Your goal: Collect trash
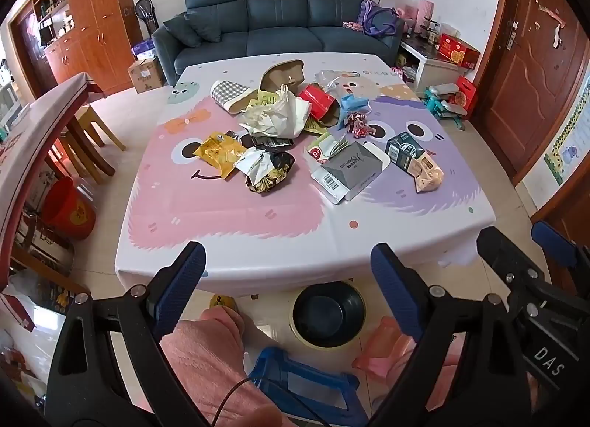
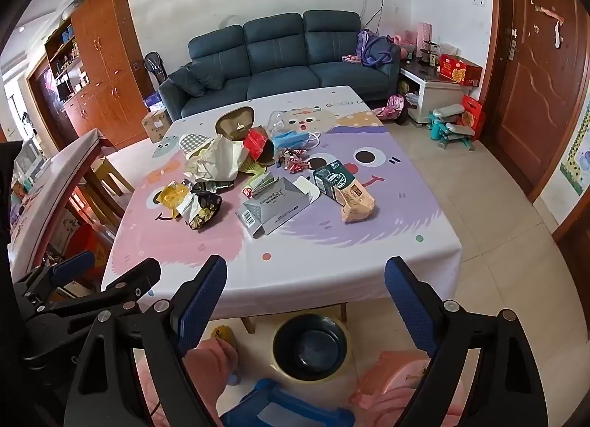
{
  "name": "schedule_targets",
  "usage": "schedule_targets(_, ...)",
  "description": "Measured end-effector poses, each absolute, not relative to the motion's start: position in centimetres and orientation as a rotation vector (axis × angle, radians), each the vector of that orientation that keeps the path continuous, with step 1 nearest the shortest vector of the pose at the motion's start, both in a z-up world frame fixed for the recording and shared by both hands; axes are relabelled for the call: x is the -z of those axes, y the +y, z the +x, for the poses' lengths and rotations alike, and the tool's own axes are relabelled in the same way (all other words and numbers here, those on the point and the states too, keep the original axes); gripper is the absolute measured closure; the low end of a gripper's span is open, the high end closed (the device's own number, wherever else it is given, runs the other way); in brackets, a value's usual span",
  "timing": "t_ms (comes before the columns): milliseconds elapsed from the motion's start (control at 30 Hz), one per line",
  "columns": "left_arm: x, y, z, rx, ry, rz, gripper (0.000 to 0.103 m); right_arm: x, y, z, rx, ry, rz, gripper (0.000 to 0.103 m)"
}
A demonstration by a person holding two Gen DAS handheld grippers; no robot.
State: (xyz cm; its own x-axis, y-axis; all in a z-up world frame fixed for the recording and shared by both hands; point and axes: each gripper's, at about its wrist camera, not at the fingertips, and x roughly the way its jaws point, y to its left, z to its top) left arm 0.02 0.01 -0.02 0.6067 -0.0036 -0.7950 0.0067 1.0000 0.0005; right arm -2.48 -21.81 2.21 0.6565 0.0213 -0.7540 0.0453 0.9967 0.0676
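Trash waits on the tabletop, nothing picked up yet.

Both the left gripper (image 1: 287, 279) and the right gripper (image 2: 306, 298) are wide open and empty, well back from the trash pile (image 1: 295, 132) in the middle of the tabletop (image 1: 228, 242). One dark bin (image 1: 328, 316) sits on the floor under the near edge. I count one grey box (image 1: 350, 172), one yellow bag (image 1: 217, 154), one red packet (image 1: 319, 100), and one white bag (image 1: 284, 113). The thin wrappers may slip from a grip, or a grab may knock trash onto the floor.

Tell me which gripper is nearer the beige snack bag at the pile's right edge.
Right gripper. It hangs beyond the table's near edge, roughly facing the beige snack bag; the left gripper sits further left.
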Motion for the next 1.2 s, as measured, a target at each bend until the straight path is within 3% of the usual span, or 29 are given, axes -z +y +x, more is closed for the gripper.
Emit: schedule_targets(1200, 0.5, -0.1, 0.0, 0.015, 0.947, -0.004, 0.014, -0.7, -22.2, -2.2, 0.017, 0.883, 0.067, 0.014)
